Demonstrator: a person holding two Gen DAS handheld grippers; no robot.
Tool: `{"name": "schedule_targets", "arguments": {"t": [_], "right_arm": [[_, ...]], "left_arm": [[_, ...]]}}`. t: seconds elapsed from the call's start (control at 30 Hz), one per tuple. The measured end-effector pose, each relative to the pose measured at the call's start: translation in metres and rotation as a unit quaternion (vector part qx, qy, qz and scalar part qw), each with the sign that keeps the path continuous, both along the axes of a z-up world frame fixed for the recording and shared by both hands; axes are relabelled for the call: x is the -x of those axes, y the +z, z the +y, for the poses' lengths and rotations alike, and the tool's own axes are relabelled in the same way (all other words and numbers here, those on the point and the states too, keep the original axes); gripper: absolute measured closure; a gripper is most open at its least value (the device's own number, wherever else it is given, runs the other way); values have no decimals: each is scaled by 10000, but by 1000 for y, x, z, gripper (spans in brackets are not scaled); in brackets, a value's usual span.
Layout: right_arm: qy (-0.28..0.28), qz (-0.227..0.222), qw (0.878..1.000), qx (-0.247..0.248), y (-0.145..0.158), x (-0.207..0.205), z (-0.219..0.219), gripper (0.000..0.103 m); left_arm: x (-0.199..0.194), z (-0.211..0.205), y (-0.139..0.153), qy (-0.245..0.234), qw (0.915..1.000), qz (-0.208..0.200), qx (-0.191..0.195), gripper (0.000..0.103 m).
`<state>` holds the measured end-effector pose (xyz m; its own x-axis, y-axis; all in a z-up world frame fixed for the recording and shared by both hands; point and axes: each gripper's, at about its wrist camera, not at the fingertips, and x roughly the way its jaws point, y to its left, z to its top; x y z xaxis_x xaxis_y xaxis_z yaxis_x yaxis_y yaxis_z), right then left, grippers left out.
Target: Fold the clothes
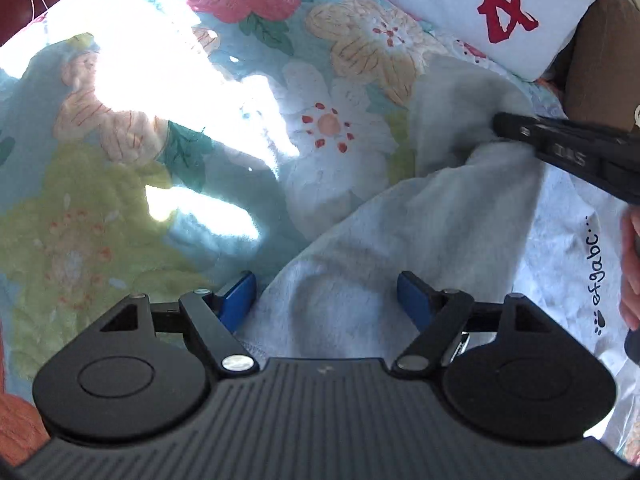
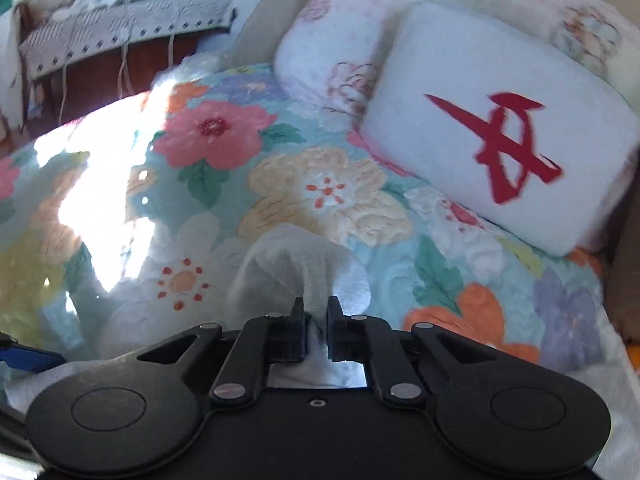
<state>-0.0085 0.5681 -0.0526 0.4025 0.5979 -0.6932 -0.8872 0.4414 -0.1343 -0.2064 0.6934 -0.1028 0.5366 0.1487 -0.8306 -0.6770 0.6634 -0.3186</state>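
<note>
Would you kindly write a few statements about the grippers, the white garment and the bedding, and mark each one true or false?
1. The right gripper is clamped on the white garment. True.
2. The left gripper is shut on the garment. False: its jaws stand wide apart, with the cloth lying between them.
3. The white cushion bears a red character. True.
4. The floral bedspread is plain grey. False: it is covered in colourful flowers.
</note>
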Motion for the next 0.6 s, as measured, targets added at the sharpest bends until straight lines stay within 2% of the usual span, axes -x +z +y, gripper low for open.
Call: {"name": "schedule_targets", "arguments": {"t": [0.1,0.2,0.27,0.4,0.47,0.53,0.6], "right_arm": [[-552,706,9955,-314,-2,-24,-52,94],[-1013,1370,9852,-210,-20,-45,-87,93],[-1144,1646,9797,-77,-33,-51,-100,88],[-1301,1470,9799,357,-32,-43,-102,64],[-1402,1184,9824,336,-19,-33,-102,63],[-1259,1040,9865,67,-2,-25,-102,56],[-943,1001,9902,-243,12,-19,-99,49]], "left_arm": [[-1,1,1,3,10000,-21,49,26],[-1,0,2,28,9999,-106,102,26],[-3,-3,1,-31,9997,-165,171,26],[-11,-11,-1,-189,9992,-256,258,26],[-16,-17,-1,-364,9985,-333,235,26],[-20,-24,0,-550,9974,-445,126,36],[-24,-28,2,-703,9961,-521,90,92]]}}
